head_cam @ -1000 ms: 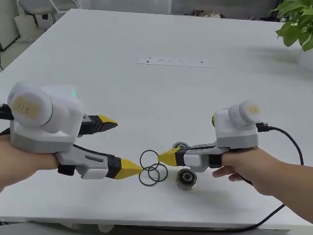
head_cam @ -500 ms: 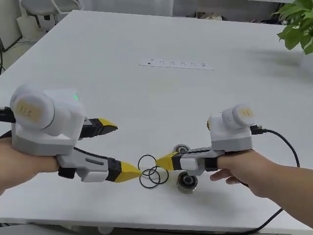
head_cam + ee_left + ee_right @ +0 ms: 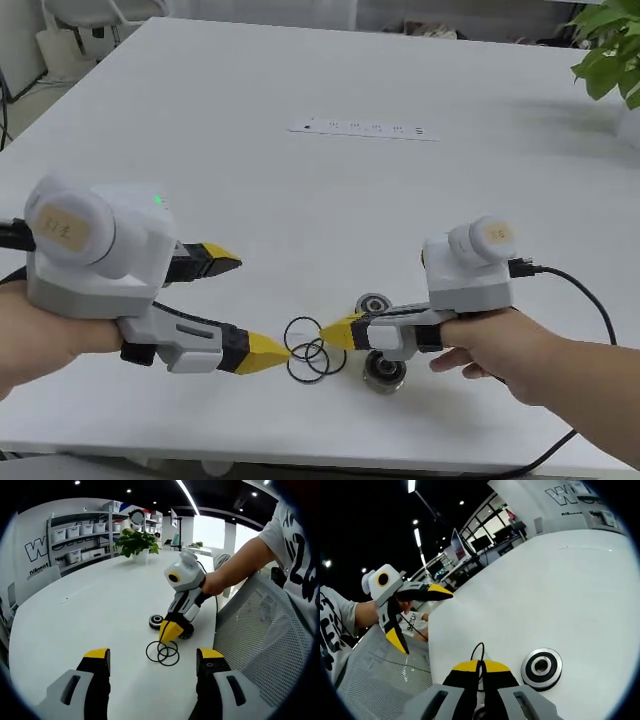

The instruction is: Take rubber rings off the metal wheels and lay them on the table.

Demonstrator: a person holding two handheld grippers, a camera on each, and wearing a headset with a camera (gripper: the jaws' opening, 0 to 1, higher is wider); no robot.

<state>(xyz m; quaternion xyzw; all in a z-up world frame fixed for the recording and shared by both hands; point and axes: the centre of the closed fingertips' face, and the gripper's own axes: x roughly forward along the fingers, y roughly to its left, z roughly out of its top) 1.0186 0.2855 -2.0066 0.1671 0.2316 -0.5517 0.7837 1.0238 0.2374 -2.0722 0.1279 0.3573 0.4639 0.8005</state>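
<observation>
white tabletop (image 3: 300, 200) carries everything, with a potted plant (image 3: 608, 55) at its far right corner and a power strip (image 3: 362, 129) lying toward the far edge. shelves of storage bins (image 3: 75, 532) line a wall of the room. by the near edge, the left hand-held gripper (image 3: 261, 306) hangs with jaws spread wide, and the right hand-held gripper (image 3: 336, 335) is clenched on the edge of one of the rubber rings (image 3: 316, 352). both sit much as they did a second ago. a metal wheel (image 3: 373, 303) lies just beyond the right jaws, and a second metal wheel (image 3: 384, 371) on their near side. the rings overlap flat between the two grippers.
</observation>
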